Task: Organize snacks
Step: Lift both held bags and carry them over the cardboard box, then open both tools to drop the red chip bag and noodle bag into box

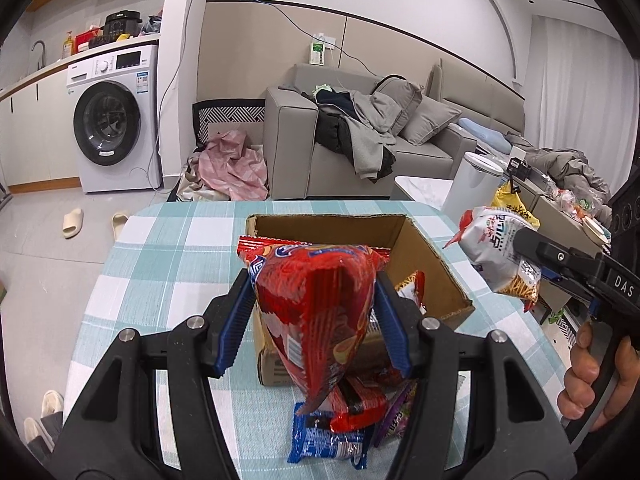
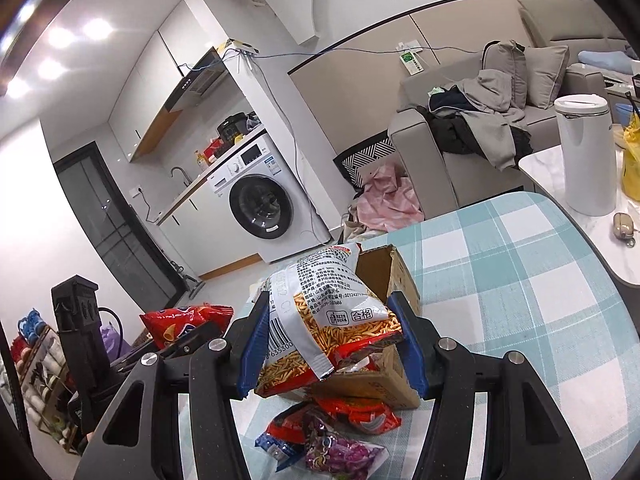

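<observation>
Left gripper point(image 1: 316, 312) tilted downward, blue pads clamped on either side of a red snack bag point(image 1: 320, 316). Right gripper point(image 2: 332, 340) angled down too, jaws pinching a white snack bag point(image 2: 328, 320). A bare hand point(image 1: 596, 376) wraps the right gripper's handle.

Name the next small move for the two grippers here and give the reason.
Probably carry the red chip bag, clamped in the left gripper, forward over the open cardboard box and let go; the right gripper holds a white snack bag that could follow. More packets still lie before the box.
</observation>
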`<action>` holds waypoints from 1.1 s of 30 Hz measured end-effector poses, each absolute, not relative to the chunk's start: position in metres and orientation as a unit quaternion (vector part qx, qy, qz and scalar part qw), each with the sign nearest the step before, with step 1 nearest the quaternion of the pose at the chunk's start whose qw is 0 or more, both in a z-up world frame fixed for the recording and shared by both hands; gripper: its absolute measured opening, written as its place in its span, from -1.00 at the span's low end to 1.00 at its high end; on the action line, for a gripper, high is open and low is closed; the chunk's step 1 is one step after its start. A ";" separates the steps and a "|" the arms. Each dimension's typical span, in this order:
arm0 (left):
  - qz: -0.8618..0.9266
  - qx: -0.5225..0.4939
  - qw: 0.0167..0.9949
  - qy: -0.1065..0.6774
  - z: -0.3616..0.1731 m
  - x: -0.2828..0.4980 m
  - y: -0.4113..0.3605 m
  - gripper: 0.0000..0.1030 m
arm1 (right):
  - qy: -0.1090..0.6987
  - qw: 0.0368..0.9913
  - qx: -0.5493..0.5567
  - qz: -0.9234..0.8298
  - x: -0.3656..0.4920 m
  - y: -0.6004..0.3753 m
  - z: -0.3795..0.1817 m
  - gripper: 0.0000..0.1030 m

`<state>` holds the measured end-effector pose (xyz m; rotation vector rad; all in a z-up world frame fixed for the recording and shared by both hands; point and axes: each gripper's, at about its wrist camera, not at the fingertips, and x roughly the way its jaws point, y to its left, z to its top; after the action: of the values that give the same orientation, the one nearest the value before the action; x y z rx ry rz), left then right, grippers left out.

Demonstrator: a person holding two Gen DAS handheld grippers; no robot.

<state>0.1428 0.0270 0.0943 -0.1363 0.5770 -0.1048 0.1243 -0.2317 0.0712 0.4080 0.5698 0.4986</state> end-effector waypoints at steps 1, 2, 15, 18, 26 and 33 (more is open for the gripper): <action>-0.052 -0.067 0.955 0.285 0.094 0.145 0.027 0.09 | 0.276 0.909 0.197 0.242 0.126 -0.230 0.071 0.12; -0.051 -0.067 0.955 0.286 0.093 0.148 0.027 0.09 | 0.277 0.909 0.197 0.241 0.128 -0.228 0.071 0.12; -0.053 -0.066 0.951 0.297 0.080 0.182 0.026 0.09 | 0.288 0.910 0.188 0.233 0.152 -0.202 0.063 0.12; -0.052 -0.065 0.950 0.301 0.075 0.191 0.025 0.09 | 0.295 0.908 0.188 0.230 0.159 -0.198 0.059 0.12; -0.046 -0.051 0.948 0.310 0.061 0.210 0.018 0.09 | 0.307 0.909 0.183 0.214 0.173 -0.189 0.050 0.12; -0.041 -0.050 0.946 0.316 0.052 0.222 0.014 0.09 | 0.307 0.914 0.172 0.199 0.185 -0.181 0.046 0.12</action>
<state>0.2219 0.0139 0.0521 -0.1008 0.6441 -0.0836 0.1847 -0.1815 0.0456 0.3537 0.6331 0.4106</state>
